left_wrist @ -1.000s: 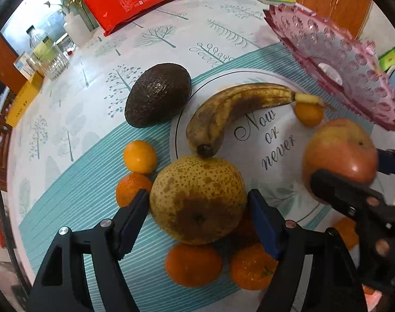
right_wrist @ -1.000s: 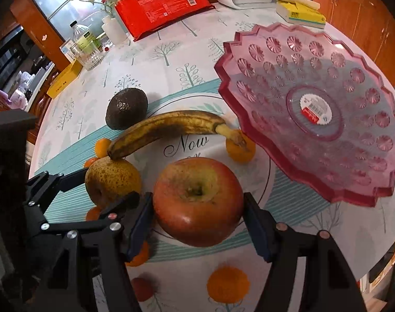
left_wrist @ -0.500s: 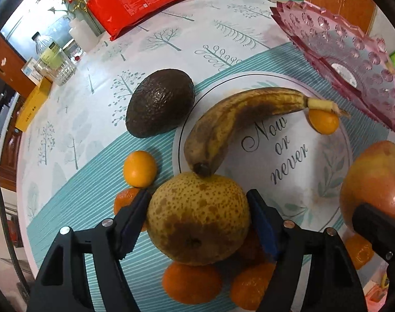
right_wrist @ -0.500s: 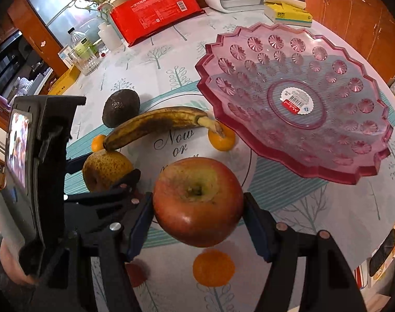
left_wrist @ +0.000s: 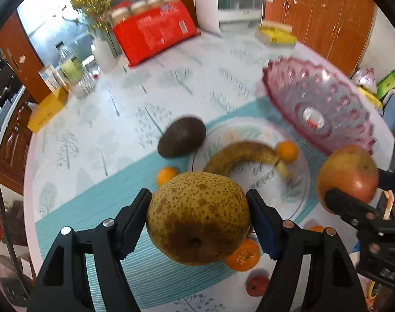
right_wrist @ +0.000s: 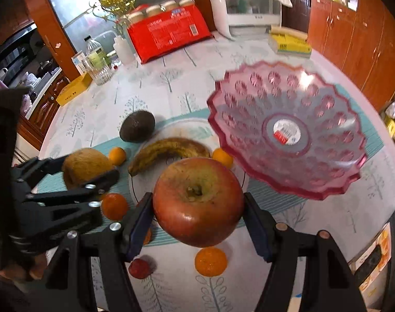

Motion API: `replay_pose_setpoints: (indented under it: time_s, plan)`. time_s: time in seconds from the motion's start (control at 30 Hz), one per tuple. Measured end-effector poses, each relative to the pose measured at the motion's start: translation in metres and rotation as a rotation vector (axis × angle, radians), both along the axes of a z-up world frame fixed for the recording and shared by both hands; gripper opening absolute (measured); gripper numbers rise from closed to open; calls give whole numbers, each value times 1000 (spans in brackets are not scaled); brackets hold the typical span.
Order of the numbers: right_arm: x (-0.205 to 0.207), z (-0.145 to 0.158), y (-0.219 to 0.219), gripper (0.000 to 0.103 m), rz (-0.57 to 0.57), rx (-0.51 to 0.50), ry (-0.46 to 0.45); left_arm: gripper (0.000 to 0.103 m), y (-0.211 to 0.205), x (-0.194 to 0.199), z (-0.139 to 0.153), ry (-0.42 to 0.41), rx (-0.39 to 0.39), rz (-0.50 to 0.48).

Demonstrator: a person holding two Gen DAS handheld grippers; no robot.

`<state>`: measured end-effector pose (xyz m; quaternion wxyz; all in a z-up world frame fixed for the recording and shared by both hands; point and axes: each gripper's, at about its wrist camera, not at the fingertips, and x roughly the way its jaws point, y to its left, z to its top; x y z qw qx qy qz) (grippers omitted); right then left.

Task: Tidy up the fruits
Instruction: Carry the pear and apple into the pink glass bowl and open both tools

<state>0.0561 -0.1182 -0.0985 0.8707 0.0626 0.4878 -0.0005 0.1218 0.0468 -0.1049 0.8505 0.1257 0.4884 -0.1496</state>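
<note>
My left gripper [left_wrist: 198, 214] is shut on a brown-speckled pear [left_wrist: 197, 215], held above the table. My right gripper [right_wrist: 198, 205] is shut on a red apple [right_wrist: 198, 201], also lifted clear of the cloth. In the left wrist view the apple [left_wrist: 348, 173] shows at the right. In the right wrist view the pear [right_wrist: 86, 165] and the left gripper [right_wrist: 88, 169] show at the left. On the table lie a banana [right_wrist: 168, 149], a dark avocado [right_wrist: 137, 126] and several small oranges [right_wrist: 211, 261]. A pink glass fruit dish [right_wrist: 288, 132] stands empty at the right.
A white printed plate [left_wrist: 298, 182] lies under the banana. A small red fruit [right_wrist: 138, 267] sits near the front edge. At the back stand a red package [right_wrist: 168, 35], bottles and a glass [right_wrist: 97, 59], a yellow box [right_wrist: 73, 89], a yellow book [right_wrist: 289, 43] and a white appliance [right_wrist: 246, 13].
Both grippers have risen with their fruit: the pear and the apple have left the table, and the banana, avocado and dish look smaller and farther below.
</note>
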Motion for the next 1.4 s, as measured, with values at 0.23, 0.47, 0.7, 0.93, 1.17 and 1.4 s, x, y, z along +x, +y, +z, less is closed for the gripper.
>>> replay_pose_setpoints:
  time_s: [0.23,0.47,0.7,0.93,1.17,1.4]
  plan:
    - [-4,38,-16,67,-14,-97,-89,73,-11,-12,59,-90,-86,-38]
    - [8,55,-65,67,-25,-271,-148,73,-60,0,82,-111,-128,-57]
    - [41,24,-149,67,-101,-222,-66,73,-146,36,54,-39,-116,-20]
    - [61,-19,-186,68,-60,-136,32,73,-210,70,9,19,-66,45]
    - [76,-46,-193,68,26,-137,103,73,-240,83,-37,79,38,76]
    - [82,-56,-183,68,121,-178,121,73,-255,84,-59,99,122,80]
